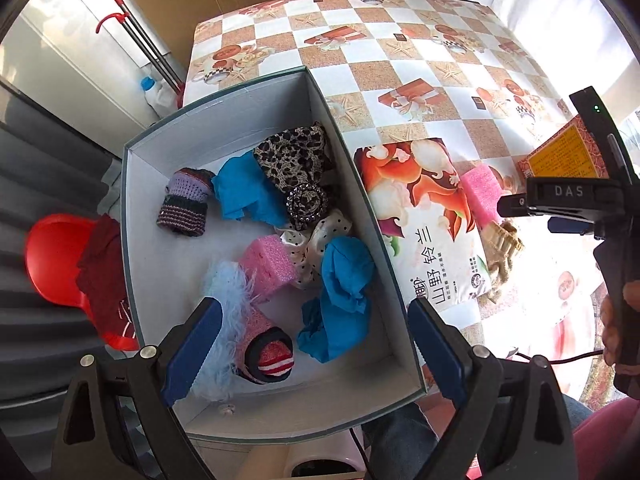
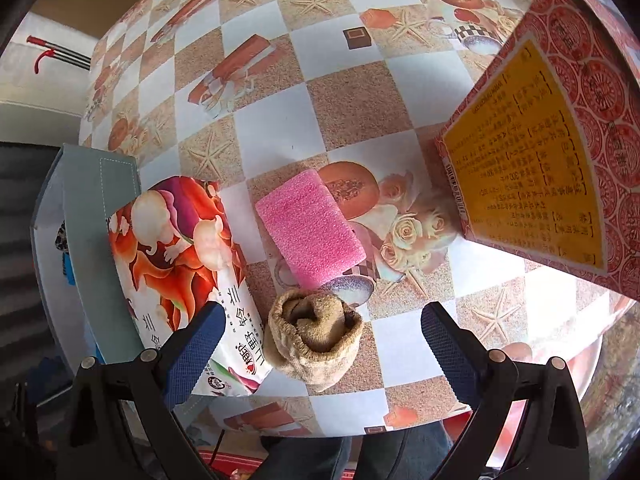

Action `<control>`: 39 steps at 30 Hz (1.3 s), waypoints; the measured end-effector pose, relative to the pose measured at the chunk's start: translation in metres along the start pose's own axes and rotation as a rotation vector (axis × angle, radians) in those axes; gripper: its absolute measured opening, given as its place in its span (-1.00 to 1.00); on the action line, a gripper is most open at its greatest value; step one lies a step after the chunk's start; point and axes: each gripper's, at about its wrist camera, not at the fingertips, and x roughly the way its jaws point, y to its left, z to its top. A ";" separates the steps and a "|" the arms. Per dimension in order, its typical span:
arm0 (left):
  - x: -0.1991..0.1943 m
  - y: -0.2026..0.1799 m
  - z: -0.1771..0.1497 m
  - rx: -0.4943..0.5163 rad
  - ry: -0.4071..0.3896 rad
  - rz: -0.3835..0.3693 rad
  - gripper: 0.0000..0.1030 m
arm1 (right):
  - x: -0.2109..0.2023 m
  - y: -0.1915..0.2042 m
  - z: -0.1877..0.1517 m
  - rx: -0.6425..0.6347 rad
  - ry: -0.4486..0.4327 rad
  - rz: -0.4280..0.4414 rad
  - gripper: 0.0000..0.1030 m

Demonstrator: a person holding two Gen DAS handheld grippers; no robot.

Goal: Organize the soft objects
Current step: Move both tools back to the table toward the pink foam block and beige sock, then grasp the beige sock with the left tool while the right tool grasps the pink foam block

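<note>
A grey open box (image 1: 144, 216) holds several soft things: blue cloths (image 1: 340, 276), a pink sponge (image 1: 266, 266), a leopard scarf (image 1: 296, 156), a striped knit piece (image 1: 186, 204) and a fluffy pink sock (image 1: 244, 332). My left gripper (image 1: 316, 344) is open and empty above the box. On the table a pink sponge (image 2: 310, 226) and a rolled beige sock (image 2: 314, 336) lie beside a tissue pack (image 2: 176, 240). My right gripper (image 2: 320, 344) is open, its fingers either side of the beige sock, above it. The right gripper also shows in the left wrist view (image 1: 516, 206).
A red and yellow carton (image 2: 560, 160) stands at the right of the checkered table (image 2: 360, 100). The box (image 2: 92, 220) is left of the tissue pack (image 1: 424, 216). A red stool (image 1: 56, 256) with dark red cloth stands left of the table.
</note>
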 end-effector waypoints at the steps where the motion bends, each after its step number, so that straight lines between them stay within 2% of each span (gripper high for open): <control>1: 0.000 0.001 -0.002 0.006 0.004 0.002 0.85 | 0.003 -0.006 0.000 0.052 -0.003 0.010 0.92; 4: -0.003 -0.001 -0.009 0.032 0.011 0.013 0.85 | 0.011 -0.014 0.001 0.139 -0.036 -0.013 0.92; 12: -0.005 0.001 -0.020 0.097 0.025 0.041 0.85 | 0.030 -0.007 0.016 0.202 -0.117 -0.080 0.92; 13: -0.005 0.001 -0.020 0.104 0.027 0.043 0.85 | 0.034 -0.007 0.019 0.206 -0.113 -0.089 0.98; 16: -0.006 0.000 -0.022 0.122 0.025 0.043 0.85 | 0.041 -0.005 0.023 0.186 -0.090 -0.091 0.98; 20: -0.006 -0.003 -0.020 0.143 0.018 0.031 0.85 | 0.040 -0.004 0.011 0.177 -0.079 -0.148 0.98; 23: -0.008 -0.007 -0.018 0.162 0.004 0.022 0.85 | 0.044 -0.028 -0.003 0.263 -0.039 -0.148 0.98; 25: -0.008 -0.009 -0.017 0.170 -0.002 0.015 0.85 | 0.043 -0.037 -0.013 0.241 -0.020 -0.169 0.98; 27: -0.006 -0.010 -0.017 0.173 -0.001 0.006 0.85 | 0.039 -0.043 -0.025 0.226 -0.003 -0.159 0.98; 31: 0.000 -0.016 -0.019 0.186 0.015 -0.005 0.85 | 0.020 -0.044 -0.034 0.233 -0.052 -0.041 0.98; 35: -0.006 -0.020 -0.020 0.210 -0.006 0.004 0.85 | 0.004 -0.004 -0.018 0.088 -0.133 -0.083 0.98; 37: -0.011 -0.019 -0.022 0.211 -0.016 0.012 0.85 | -0.001 0.004 -0.005 0.084 -0.163 -0.073 0.98; 39: -0.012 -0.017 -0.023 0.204 -0.015 0.016 0.85 | -0.003 0.003 0.007 0.143 -0.156 -0.028 0.98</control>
